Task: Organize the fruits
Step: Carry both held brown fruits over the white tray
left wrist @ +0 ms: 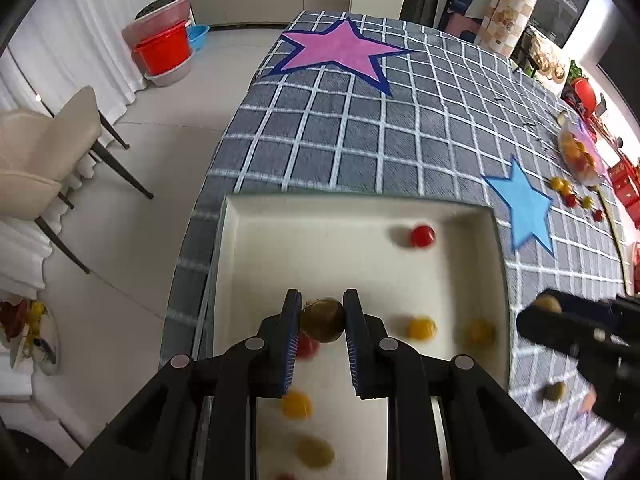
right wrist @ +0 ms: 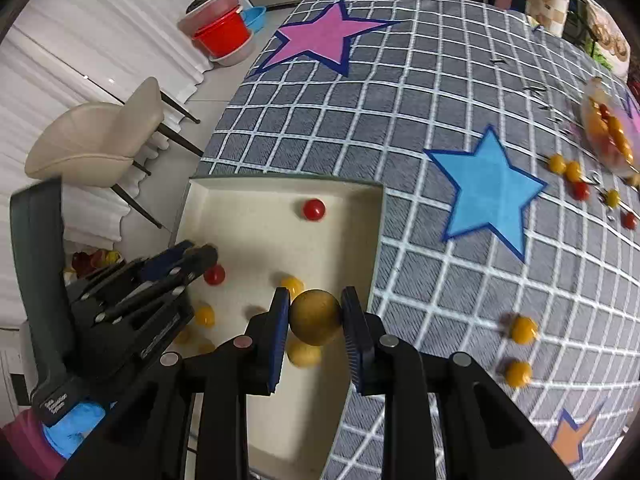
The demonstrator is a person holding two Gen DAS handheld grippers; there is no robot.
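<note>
A cream square tray (left wrist: pixel 280 216) (right wrist: pixel 224 196) lies on the checked tablecloth and holds several red and yellow cherry tomatoes, among them a red tomato (left wrist: pixel 422 236) (right wrist: pixel 313 209). My left gripper (left wrist: pixel 322 312) is shut on an olive-green tomato (left wrist: pixel 322 320) above the tray's middle. My right gripper (right wrist: pixel 316 312) is shut on a dull yellow tomato (right wrist: pixel 316 317) over the tray's right part. The left gripper (right wrist: pixel 200 254) also shows at the left of the right wrist view, held by a blue-gloved hand (right wrist: pixel 76 424). The right gripper (left wrist: pixel 548 316) shows at the right of the left wrist view.
Loose tomatoes (right wrist: pixel 524 330) (right wrist: pixel 518 373) lie on the cloth right of the tray. More tomatoes (right wrist: pixel 573 171) and a clear bag of fruit (right wrist: pixel 608 136) lie far right. Pink star (left wrist: pixel 340 50) and blue star (left wrist: pixel 524 204) patches mark the cloth. A beige chair (left wrist: pixel 48 148) and red tub (left wrist: pixel 162 50) stand left.
</note>
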